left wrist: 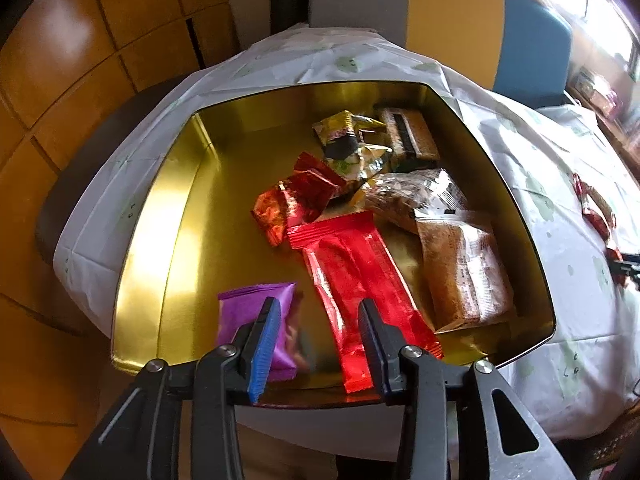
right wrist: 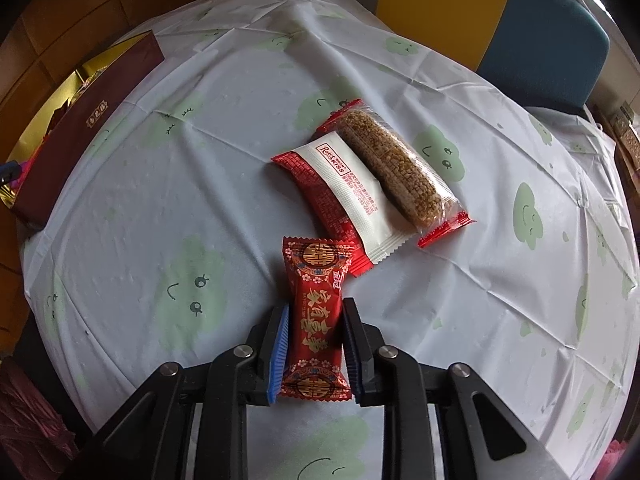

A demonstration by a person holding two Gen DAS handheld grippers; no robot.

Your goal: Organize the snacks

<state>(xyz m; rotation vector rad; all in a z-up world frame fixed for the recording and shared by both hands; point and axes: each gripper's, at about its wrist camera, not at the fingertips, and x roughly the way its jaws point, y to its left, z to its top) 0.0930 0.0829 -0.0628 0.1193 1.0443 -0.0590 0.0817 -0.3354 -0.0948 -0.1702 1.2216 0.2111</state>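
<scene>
In the left wrist view my left gripper (left wrist: 318, 304) hangs open over the near part of a gold-lined tin (left wrist: 160, 220). A purple packet (left wrist: 248, 308) lies on the tin floor by the left finger, not pinched. Beside it lie a long red packet (left wrist: 352, 264), red foil sweets (left wrist: 292, 200), a brown biscuit pack (left wrist: 464, 272) and several more snacks. In the right wrist view my right gripper (right wrist: 316, 306) is shut on a red packet with gold characters (right wrist: 312, 264), over the tablecloth. A red-and-white packet (right wrist: 344, 192) and a sesame bar (right wrist: 392, 164) lie just beyond it.
The table wears a white cloth with green cloud faces (right wrist: 200, 160). The tin's maroon outer wall (right wrist: 80, 116) stands at the table's left edge in the right wrist view. A yellow and blue chair (right wrist: 552, 36) stands behind the table. Wooden floor (left wrist: 60, 80) lies to the left.
</scene>
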